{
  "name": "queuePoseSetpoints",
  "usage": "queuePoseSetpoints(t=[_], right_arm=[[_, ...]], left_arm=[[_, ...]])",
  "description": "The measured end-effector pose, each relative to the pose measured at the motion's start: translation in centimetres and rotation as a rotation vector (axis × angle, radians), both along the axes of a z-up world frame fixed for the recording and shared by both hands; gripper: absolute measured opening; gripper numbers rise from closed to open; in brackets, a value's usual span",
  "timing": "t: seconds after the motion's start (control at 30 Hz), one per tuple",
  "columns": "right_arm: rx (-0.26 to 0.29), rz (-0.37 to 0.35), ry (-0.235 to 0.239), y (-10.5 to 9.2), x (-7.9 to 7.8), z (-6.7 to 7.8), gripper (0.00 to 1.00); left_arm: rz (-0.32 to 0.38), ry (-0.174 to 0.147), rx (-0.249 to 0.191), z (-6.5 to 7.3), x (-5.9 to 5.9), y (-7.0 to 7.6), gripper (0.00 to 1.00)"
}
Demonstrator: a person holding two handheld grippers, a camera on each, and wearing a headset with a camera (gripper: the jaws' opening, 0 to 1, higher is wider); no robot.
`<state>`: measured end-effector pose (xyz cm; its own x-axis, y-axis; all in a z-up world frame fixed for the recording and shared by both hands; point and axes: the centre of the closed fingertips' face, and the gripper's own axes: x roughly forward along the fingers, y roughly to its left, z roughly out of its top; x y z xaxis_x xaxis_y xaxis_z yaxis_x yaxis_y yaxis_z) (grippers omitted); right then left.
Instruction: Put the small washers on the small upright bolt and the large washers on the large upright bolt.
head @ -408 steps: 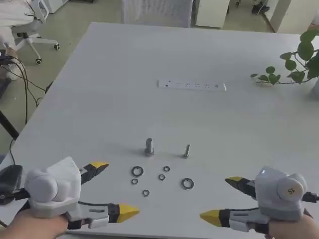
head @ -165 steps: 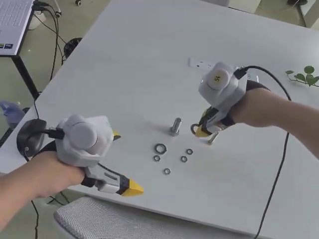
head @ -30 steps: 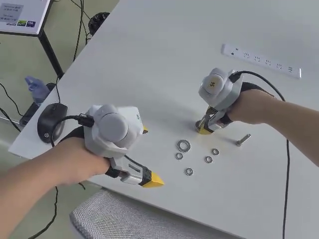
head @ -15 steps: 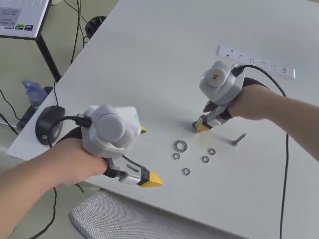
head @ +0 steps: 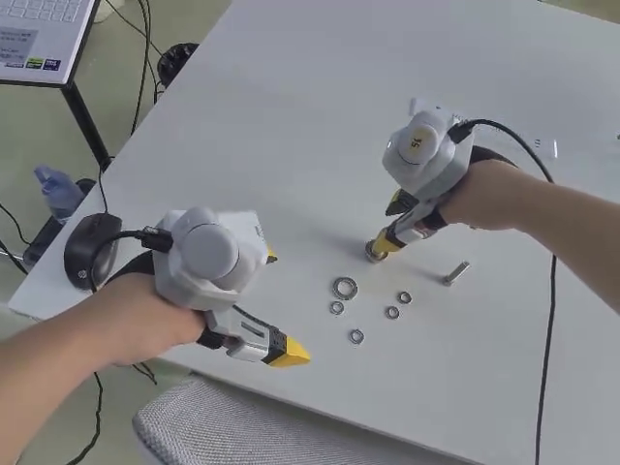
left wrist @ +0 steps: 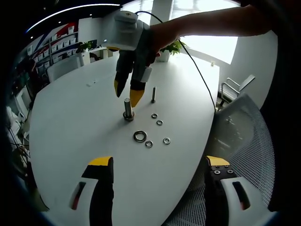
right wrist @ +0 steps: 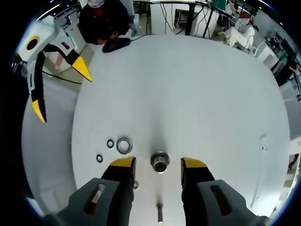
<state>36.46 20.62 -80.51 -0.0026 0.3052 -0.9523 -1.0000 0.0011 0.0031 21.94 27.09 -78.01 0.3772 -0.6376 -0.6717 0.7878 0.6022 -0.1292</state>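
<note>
We held the right gripper with its jaws apart, straddling the large bolt. The bolt stood upright in the gap, clear of both jaws. We could not tell whether a washer sat round its foot. Just beside that gripper, on the side away from the left one, was the small bolt. In the head view it looked to be lying on its side rather than standing.

Our left gripper was wide open and gripped nothing. It hung over the near edge of the table, well apart from the right gripper.

Ahead of its jaws, between it and the large bolt, one large washer lay flat on the table. Four small washers were scattered near it. Two lay just beside the large washer, toward the left gripper. The other two lay farther on, toward the small bolt. All of them were loose on the table, apart from both bolts.

Behind the left gripper a black mouse sat at the table's edge. A mesh chair stood below that gripper.
</note>
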Motion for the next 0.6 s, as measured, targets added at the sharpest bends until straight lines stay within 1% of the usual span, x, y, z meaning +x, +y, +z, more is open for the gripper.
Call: queuePoseSetpoints(t=[0.17,0.27,0.4,0.43,0.47,0.5,0.6], right_arm=[[0.004,0.008,-0.001,0.3,-0.7,0.5,0.39],[0.004,0.013,0.000,0.5,-1.1,0.5,0.39],[0.004,0.029,0.000,0.8,-1.8,0.6,0.39],[0.005,0.031,-0.001,0.9,-1.9,0.6,0.39],[0.005,0.034,0.000,1.0,-2.1,0.5,0.39],[0.004,0.037,0.002,1.1,-2.4,0.4,0.39],[0.000,0.051,0.002,1.4,-2.7,0.2,0.39]], left_arm=[[-0.006,-0.006,-0.001,0.3,-0.3,0.0,0.79],[-0.009,-0.004,0.001,0.2,-0.5,0.0,0.79],[-0.016,-0.002,0.015,0.2,-0.8,0.4,0.79],[-0.016,-0.001,0.013,0.2,-0.9,0.4,0.79],[-0.008,0.006,-0.009,0.5,-0.9,0.4,0.79],[-0.006,0.007,-0.011,0.5,-0.9,0.4,0.79],[-0.006,0.004,0.004,0.3,-0.9,0.8,0.79]])
